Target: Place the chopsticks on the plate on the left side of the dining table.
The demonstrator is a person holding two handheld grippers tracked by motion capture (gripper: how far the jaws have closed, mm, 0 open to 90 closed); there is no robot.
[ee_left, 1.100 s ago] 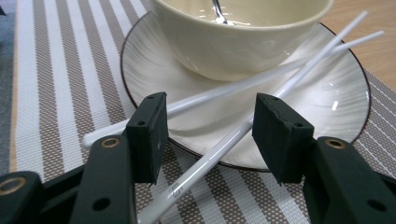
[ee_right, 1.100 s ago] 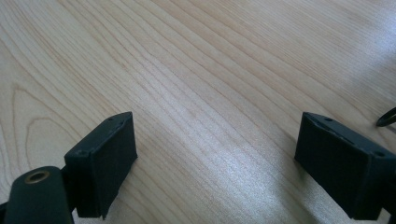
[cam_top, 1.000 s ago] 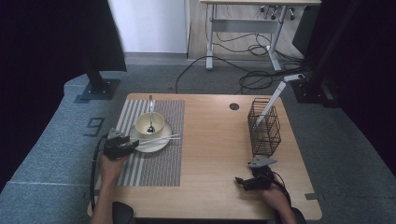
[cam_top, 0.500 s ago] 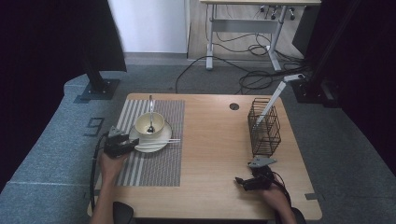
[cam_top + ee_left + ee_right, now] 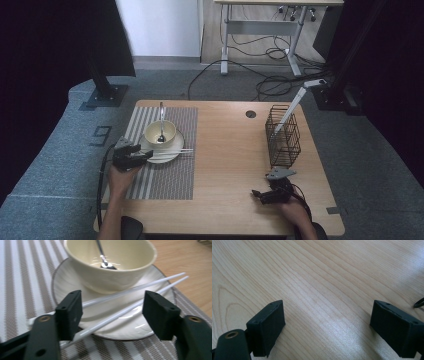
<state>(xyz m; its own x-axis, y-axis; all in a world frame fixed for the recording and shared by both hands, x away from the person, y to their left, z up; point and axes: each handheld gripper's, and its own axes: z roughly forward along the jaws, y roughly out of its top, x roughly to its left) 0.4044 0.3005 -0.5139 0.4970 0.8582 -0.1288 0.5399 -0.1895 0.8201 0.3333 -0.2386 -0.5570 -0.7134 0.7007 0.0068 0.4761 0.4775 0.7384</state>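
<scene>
Spoon (image 5: 102,255) stands in bowl (image 5: 112,267) on plate (image 5: 75,280) bearing chopsticks (image 5: 140,288).

The table (image 5: 225,150) is seen whole from above and behind in the high view, while the plate (image 5: 75,290) with the chopsticks (image 5: 130,291) is viewed closely and low from the left gripper view, and bare tabletop wood is viewed closely from the right gripper view.
</scene>
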